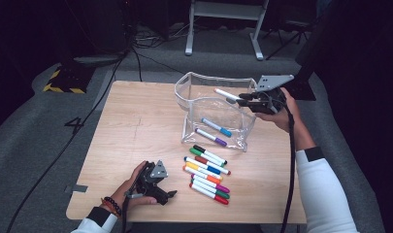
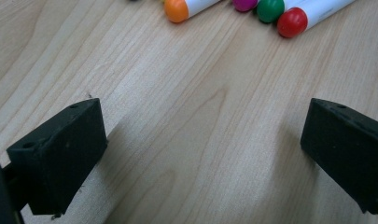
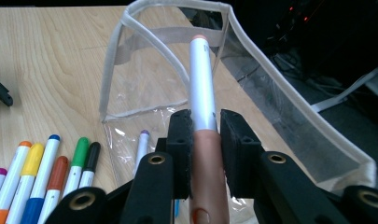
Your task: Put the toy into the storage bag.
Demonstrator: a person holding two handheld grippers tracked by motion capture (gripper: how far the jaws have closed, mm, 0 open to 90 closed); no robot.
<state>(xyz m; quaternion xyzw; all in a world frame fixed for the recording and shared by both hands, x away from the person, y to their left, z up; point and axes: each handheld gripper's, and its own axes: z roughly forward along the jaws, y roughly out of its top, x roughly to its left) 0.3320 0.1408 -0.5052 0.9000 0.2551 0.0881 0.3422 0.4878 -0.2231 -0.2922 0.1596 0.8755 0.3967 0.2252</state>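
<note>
Dim lab, taped floor (image 1: 63, 80), cables (image 1: 150, 41), equipment stands (image 1: 223, 29)

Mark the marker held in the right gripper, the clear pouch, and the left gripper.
peach-capped marker (image 3: 201, 88), right gripper view, on its white barrel above the jaws.
clear pouch (image 1: 184, 85), high view, on the rim at its open mouth.
left gripper (image 2: 203, 154), left gripper view, midway between its open jaw tips.

A wooden table (image 1: 136, 126) stands on grey carpet (image 1: 34, 131) crossed by black cables (image 1: 87, 121).
</note>
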